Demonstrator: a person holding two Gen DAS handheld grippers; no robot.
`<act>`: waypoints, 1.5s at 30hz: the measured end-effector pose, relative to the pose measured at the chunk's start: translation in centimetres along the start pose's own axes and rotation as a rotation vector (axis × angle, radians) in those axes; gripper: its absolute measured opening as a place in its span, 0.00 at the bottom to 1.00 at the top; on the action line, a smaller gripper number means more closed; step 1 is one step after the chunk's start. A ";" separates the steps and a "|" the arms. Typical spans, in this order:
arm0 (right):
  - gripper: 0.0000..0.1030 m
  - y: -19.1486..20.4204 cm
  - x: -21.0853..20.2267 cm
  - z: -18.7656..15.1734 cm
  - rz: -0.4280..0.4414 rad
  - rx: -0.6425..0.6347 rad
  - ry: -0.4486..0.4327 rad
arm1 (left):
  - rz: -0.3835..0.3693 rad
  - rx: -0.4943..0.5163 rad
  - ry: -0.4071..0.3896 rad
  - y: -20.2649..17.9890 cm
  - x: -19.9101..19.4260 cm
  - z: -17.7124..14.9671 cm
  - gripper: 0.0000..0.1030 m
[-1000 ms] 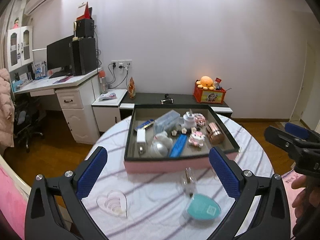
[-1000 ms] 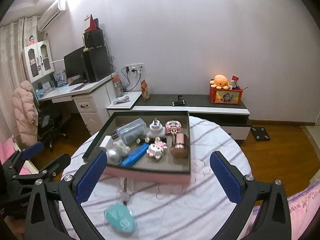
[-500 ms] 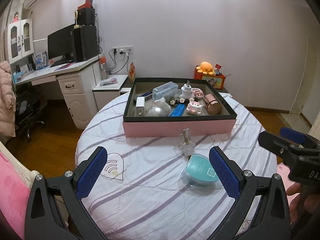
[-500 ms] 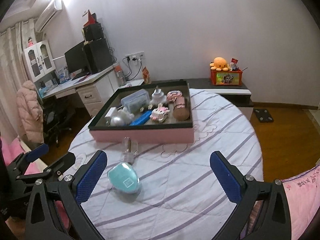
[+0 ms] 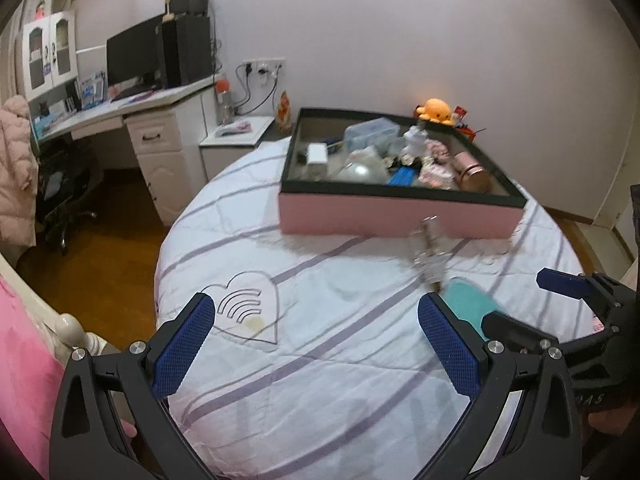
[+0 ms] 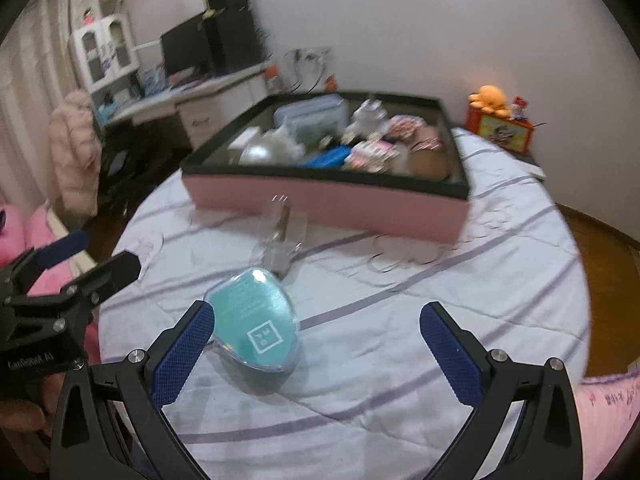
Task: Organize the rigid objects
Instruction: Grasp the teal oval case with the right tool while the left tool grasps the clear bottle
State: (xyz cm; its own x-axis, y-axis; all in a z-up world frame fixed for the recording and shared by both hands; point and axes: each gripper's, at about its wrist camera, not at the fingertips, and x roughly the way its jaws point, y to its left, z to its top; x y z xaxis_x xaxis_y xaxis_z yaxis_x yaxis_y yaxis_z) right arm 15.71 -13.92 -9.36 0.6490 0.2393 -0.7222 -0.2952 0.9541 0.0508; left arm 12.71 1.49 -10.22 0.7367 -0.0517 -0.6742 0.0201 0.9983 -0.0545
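Here, the left gripper [image 5: 316, 344] hangs above the round table covered in a white cloth with lilac stripes [image 5: 344, 360], its blue-padded jaws spread wide and holding nothing. The right gripper [image 6: 316, 344] is released in the same way, jaws wide apart and empty, low over the near side of the same table.

A teal, rounded plastic case with a clear rim and a white square mark [image 6: 256, 324] lies flat on the cloth, just beside the right gripper's left finger; whether the pad touches it cannot be told. In the left wrist view the same case shows only as a teal patch [image 5: 466, 306] behind that gripper's right finger. Just beyond it stands a small clear glass bottle with a gold inner tube [image 6: 282, 236], blurred, between the case and the box.

The shallow pink box with a dark inner rim [image 6: 328, 200] sits on the far side of the table. It holds a crowd of small things: a clear plastic container [image 6: 316, 116], a white figurine [image 6: 368, 114], a blue flat bar [image 6: 328, 158] and a rose-gold cylinder [image 5: 472, 168], among others too blurred to name.

An orange plush octopus [image 6: 490, 98] sits on a red box by the wall, well apart from the table
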 end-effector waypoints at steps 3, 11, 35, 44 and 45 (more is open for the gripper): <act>1.00 0.9 1.3 -0.1 0.028 -0.051 0.024 | -0.002 0.000 0.016 0.5 0.8 -0.4 1.00; 0.56 2.0 4.2 -0.1 0.049 -0.115 0.081 | -0.021 0.014 0.042 0.2 2.3 -0.5 1.00; 0.54 -3.3 3.3 0.2 -0.020 -0.045 0.046 | -0.166 0.079 0.178 -7.4 11.2 3.4 0.52; 0.54 -4.3 2.7 0.2 -0.018 0.003 0.040 | -0.209 0.049 0.147 -6.4 9.9 3.2 0.33; 0.54 -4.2 2.7 0.2 -0.019 0.002 0.040 | -0.206 0.050 0.142 -6.3 9.6 3.2 0.33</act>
State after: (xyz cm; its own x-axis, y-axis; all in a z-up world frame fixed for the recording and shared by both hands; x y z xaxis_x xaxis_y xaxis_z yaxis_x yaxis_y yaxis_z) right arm 18.86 -17.26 -11.34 0.6257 0.2135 -0.7503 -0.2814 0.9588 0.0382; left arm 21.79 -5.16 -14.01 0.6113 -0.2539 -0.7496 0.1960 0.9662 -0.1674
